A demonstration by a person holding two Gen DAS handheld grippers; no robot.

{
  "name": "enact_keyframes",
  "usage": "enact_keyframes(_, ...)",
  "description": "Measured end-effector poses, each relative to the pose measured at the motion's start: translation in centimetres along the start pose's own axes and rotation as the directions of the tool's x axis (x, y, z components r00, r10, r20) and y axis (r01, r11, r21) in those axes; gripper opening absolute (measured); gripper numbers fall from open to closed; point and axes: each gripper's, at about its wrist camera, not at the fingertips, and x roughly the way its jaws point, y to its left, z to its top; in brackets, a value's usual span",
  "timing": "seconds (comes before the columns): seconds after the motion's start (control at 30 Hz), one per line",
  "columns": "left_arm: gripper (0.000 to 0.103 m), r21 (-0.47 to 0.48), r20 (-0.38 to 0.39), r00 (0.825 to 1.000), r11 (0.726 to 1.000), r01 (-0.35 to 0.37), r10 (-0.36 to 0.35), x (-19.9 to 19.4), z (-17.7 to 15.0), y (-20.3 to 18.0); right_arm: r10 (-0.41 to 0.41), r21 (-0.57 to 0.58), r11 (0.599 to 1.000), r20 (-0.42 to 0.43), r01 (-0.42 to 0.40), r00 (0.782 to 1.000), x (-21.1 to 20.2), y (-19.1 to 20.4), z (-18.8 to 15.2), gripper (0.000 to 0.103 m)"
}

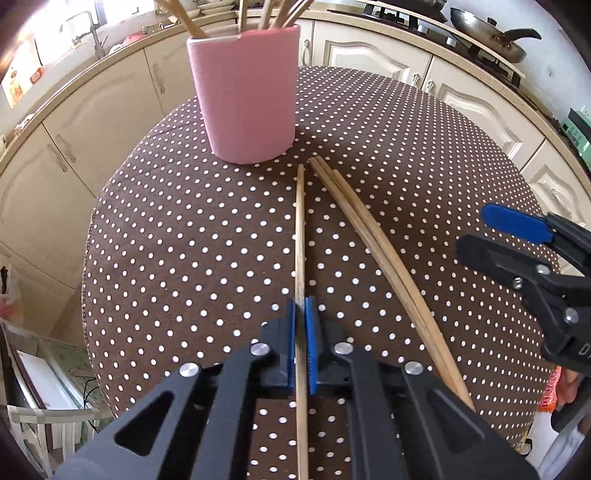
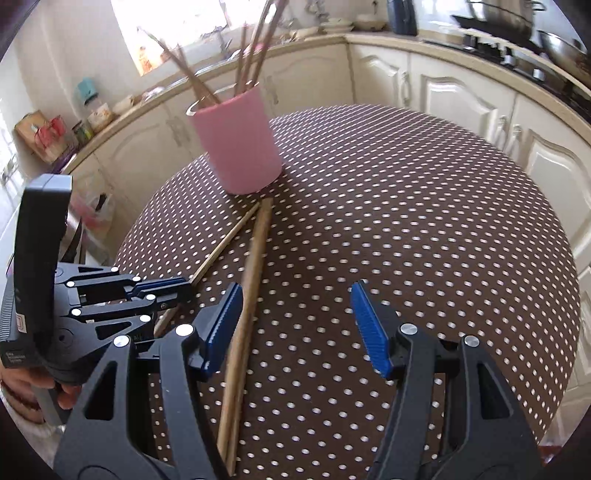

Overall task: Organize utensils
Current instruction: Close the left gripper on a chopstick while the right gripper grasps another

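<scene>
Blue ribbed pads of the left gripper (image 1: 302,332) stand close together with a single chopstick (image 1: 300,236) running between them; the jaws are narrow and pinch it near its lower half. That stick lies along the tabletop (image 1: 184,240), its far tip just short of the pink cup (image 1: 245,96).

Just to the right, a pair of chopsticks (image 1: 373,236) lies loose on the brown, white-dotted cloth, the two touching along their length and angling away from the held one, their far tips also near the cup's base.

From the right wrist view, the right gripper (image 2: 295,328) hovers with its jaws wide apart and nothing between them; the pair (image 2: 247,302) passes just beside its left pad (image 2: 221,325). The left gripper (image 2: 173,288) shows at the left edge, closed on the thin stick (image 2: 225,240).

Several more wooden sticks (image 2: 255,48) stand upright and splayed in the cup (image 2: 238,140). Cream cabinets (image 1: 373,51) and a stove with a pan (image 1: 491,33) ring the tabletop.
</scene>
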Motion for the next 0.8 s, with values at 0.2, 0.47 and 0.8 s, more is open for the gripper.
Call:
enact_keyframes(0.2, 0.006, -0.013, 0.003, 1.000, 1.000, 0.021, -0.021, -0.2, -0.4, 0.7, 0.026, -0.026, 0.999, -0.081, -0.028, 0.996, 1.8, 1.2, 1.3, 0.054)
enact_keyframes(0.47, 0.006, -0.010, 0.006, 1.000, 1.000, 0.021, -0.021, 0.1, 0.0, 0.9, 0.048, -0.063, 0.996, -0.207, -0.063, 0.977, 4.4, 2.6, 1.0, 0.022)
enact_keyframes(0.8, 0.006, -0.021, 0.051, 0.998, 0.999, 0.035, -0.034, -0.2, -0.5, 0.9, 0.067, -0.054, 0.996, -0.173, -0.077, 0.983, 3.0, 1.8, 0.4, 0.006)
